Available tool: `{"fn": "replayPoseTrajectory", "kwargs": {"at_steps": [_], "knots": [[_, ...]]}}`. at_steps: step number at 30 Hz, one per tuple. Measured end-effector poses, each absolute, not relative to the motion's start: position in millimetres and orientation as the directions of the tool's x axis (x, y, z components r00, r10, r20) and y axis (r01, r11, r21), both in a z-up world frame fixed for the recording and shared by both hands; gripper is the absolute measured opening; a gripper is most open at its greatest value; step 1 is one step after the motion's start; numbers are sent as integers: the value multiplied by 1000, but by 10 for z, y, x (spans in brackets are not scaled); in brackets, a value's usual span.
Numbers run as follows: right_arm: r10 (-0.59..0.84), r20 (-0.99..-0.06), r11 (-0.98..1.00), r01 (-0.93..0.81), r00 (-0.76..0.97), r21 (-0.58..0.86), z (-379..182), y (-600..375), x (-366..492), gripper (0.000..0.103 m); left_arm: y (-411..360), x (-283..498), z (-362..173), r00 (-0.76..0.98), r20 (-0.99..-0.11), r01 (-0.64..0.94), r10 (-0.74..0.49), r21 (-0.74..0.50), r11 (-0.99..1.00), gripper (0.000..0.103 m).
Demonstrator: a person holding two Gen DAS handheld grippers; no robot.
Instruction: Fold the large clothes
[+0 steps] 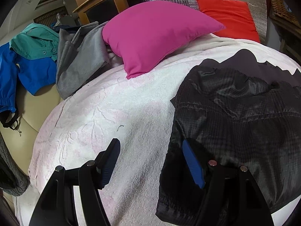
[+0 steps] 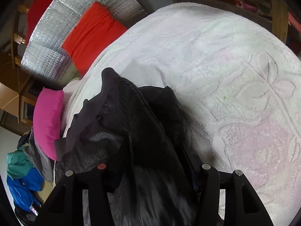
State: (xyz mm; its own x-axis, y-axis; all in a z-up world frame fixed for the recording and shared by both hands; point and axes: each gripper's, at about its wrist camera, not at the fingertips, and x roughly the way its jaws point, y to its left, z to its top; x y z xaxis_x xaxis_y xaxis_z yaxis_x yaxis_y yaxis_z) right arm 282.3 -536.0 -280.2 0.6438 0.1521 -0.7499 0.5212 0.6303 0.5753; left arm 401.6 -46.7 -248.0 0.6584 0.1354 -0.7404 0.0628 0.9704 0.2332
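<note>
On the white-pink blanket (image 1: 105,101) over the bed, the dark jacket (image 1: 244,113) lies bunched toward one side, slick quilted fabric, not yet squared.

Left gripper (image 1: 152,160) – jaws apart, nothing between them; one blue pad (image 1: 191,163) sits at the jacket's near edge, the other finger (image 1: 111,156) over bare blanket.

Right gripper (image 2: 156,171) – a thick fold of the jacket (image 2: 135,124) is draped up between its fingers and hides the pads; jaws part-way closed, so probably gripping, but I cannot tell for sure.

Risks:
- Shiny fabric likely slippery – if the right grip is shallow, the fold could slide out mid-lift and the jacket would slump into a heap.
- Only one hand engaged; pulling from there may drag the whole garment across the blanket instead of folding it.
- Left pads could pinch blanket pile along with the hem.
- Magenta pillow (image 1: 156,35) and the pile of grey (image 1: 80,60), teal (image 1: 35,43) and blue clothes (image 1: 32,71) sit well apart – low snag risk, unless the jacket gets swung that way.
</note>
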Motion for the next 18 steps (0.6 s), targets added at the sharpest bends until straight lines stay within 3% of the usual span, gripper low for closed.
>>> {"fn": "replayPoseTrajectory", "kwargs": {"at_steps": [8, 12, 16, 18], "knots": [[152, -760, 680, 491, 632, 545, -2761, -5231, 2575, 57, -469, 3995, -2512, 643, -754, 79, 130, 235, 969, 70], [110, -789, 725, 494, 605, 480, -2845, -5143, 2579, 56, -400, 4016, -2576, 608, -790, 97, 80, 174, 980, 70], [55, -773, 761, 475, 631, 441, -2765, -5057, 2519, 39, -251, 4002, -2575, 588, -809, 73, 9, 64, 995, 68], [42, -746, 755, 468, 665, 459, -2684, -5049, 2426, 34, -197, 3964, -2544, 598, -801, 49, 1, 38, 998, 57]]}}
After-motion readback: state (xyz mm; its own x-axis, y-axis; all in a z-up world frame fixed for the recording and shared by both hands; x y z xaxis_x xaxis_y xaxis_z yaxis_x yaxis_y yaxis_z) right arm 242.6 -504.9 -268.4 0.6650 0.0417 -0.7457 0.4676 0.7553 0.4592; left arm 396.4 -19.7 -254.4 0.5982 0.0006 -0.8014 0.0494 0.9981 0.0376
